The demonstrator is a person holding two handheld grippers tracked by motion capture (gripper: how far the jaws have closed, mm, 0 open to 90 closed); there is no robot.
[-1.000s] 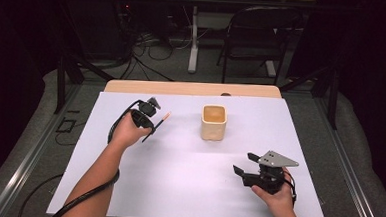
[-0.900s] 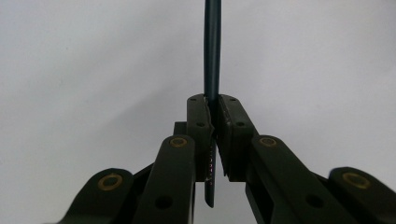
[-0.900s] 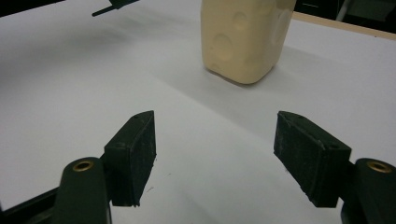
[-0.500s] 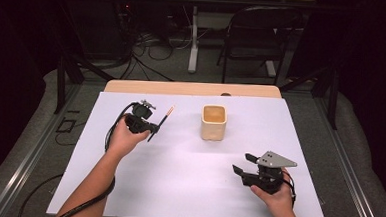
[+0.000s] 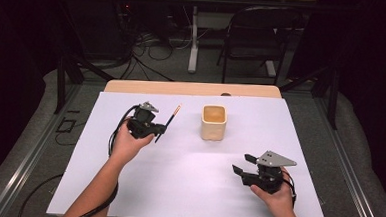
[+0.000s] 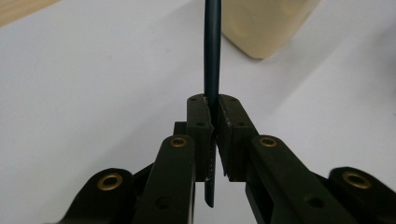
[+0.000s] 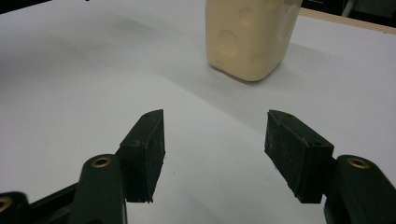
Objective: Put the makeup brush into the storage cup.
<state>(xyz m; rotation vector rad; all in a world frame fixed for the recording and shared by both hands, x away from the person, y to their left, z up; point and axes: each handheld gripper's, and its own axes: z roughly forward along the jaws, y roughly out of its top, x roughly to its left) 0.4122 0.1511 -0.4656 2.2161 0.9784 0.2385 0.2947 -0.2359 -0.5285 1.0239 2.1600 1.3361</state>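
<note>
My left gripper (image 5: 161, 129) is shut on a thin dark pencil (image 5: 168, 121) with an orange tip that points up and away toward the table's far side. Between its pads (image 6: 201, 126) the pencil (image 6: 211, 56) runs straight up the left gripper view. A cream square cup (image 5: 214, 122) stands upright to the right of the pencil, apart from it. The cup (image 6: 264, 25) sits just beyond the pencil in that view. My right gripper (image 5: 239, 168) rests low at the front right, open and holding nothing. Its jaws (image 7: 212, 149) face the cup (image 7: 250, 35).
A white sheet (image 5: 188, 158) covers the table, with a wooden edge (image 5: 192, 88) at the far side. A black chair (image 5: 257, 39) and cables lie on the floor behind. A cable trails from my left gripper along the forearm.
My left hand has lifted and drawn slightly back toward me with the pencil, tilting it more upright. The right gripper has stayed put.
</note>
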